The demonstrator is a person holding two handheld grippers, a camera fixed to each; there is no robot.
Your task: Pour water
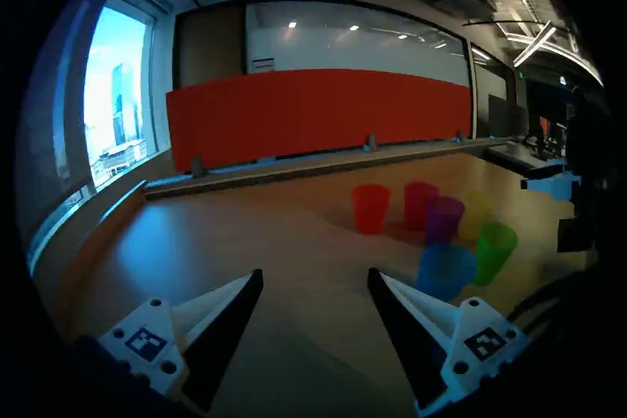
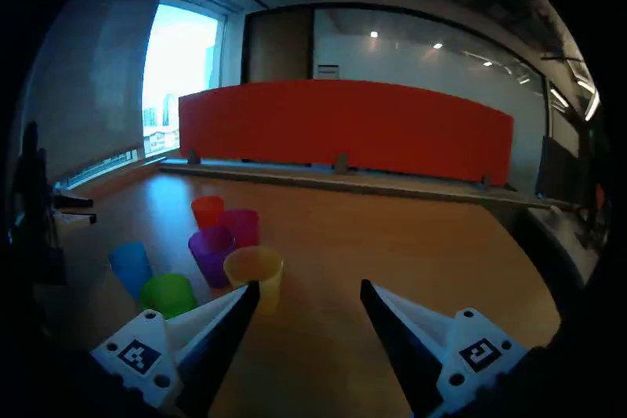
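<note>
Six cups cluster on the table; left tongs and right tongs gape.

Clustered cups block one patch; surrounding table lies open.

Left gripper, two dark wedge-shaped fingers narrowing to a point, each on a white plastic base, one black-and-white square marker on each base, small dark screws beside it, right gripper of the same build, white bases, same square markers.
</note>
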